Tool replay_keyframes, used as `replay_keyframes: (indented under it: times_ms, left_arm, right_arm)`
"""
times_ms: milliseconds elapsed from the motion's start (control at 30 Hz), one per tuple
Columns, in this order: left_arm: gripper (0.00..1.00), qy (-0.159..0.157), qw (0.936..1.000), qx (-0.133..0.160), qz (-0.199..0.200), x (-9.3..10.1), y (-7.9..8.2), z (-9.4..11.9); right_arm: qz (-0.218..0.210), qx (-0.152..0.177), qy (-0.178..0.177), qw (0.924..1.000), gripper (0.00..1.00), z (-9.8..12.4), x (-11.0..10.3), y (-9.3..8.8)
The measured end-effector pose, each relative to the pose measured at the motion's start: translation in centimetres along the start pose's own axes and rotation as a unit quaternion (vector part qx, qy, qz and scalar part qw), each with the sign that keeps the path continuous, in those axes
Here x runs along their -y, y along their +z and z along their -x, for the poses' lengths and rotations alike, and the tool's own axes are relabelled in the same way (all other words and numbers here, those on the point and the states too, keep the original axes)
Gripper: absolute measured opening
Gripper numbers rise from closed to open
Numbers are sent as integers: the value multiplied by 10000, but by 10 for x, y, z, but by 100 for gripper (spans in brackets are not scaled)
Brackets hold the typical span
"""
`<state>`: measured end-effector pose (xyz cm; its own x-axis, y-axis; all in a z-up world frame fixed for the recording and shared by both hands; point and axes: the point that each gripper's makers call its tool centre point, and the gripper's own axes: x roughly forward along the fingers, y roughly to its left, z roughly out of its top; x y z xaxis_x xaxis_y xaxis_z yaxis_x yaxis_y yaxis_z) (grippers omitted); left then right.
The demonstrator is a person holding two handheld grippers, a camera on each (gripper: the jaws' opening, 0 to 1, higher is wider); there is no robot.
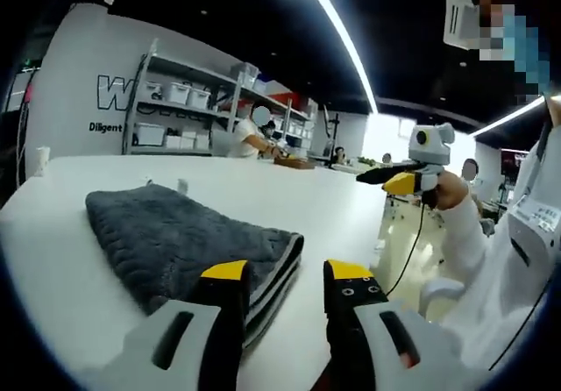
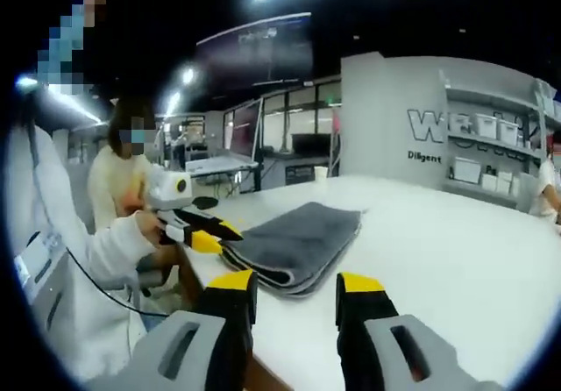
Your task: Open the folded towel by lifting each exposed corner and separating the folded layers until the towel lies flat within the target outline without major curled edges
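Note:
A dark grey towel [image 1: 180, 238] lies folded in several layers on the white table [image 1: 79, 277]. In the left gripper view, my left gripper [image 1: 287, 273] is open just in front of the towel's near corner, with its left jaw beside the stacked edges. My right gripper [image 1: 396, 179], held in a hand, hovers past the table's right edge. The right gripper view shows the towel [image 2: 298, 233] ahead of my open right gripper [image 2: 296, 284], which holds nothing. There my left gripper [image 2: 210, 233] sits at the towel's left corner with its jaws apart.
The table [image 2: 456, 259] stretches wide beyond the towel. Metal shelves [image 1: 188, 106] with white bins stand against the far wall, and a person works at a bench there. A person in a white coat [image 2: 61, 259] holds the grippers at the table's edge.

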<state>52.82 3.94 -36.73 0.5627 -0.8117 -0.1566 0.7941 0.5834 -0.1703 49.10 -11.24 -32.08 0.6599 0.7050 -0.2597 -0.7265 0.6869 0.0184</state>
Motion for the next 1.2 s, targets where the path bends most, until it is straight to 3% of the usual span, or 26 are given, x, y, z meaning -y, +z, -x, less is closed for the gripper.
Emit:
replay_keyframes:
  times_ms: [167, 400, 733, 967, 1200]
  left_arm:
    - [33, -81, 9996, -78, -257, 11, 3, -16]
    - [33, -42, 9993, 51, -366, 17, 8, -17]
    - [37, 295, 9989, 170, -335, 13, 8, 15]
    - [45, 552, 9978, 252, -273, 0, 9, 37]
    - [59, 922, 9949, 345, -232, -18, 11, 63]
  right_arm:
    - [-113, -127, 127, 9998, 29, -17, -5, -13]
    - [-21, -388, 285, 9988, 26, -66, -12, -29]
    - [22, -667, 178, 9976, 18, -107, -5, -48]
    - [82, -676, -44, 9977, 4, -114, 4, -48]
    - [31, -689, -188, 9974, 0, -115, 10, -46]
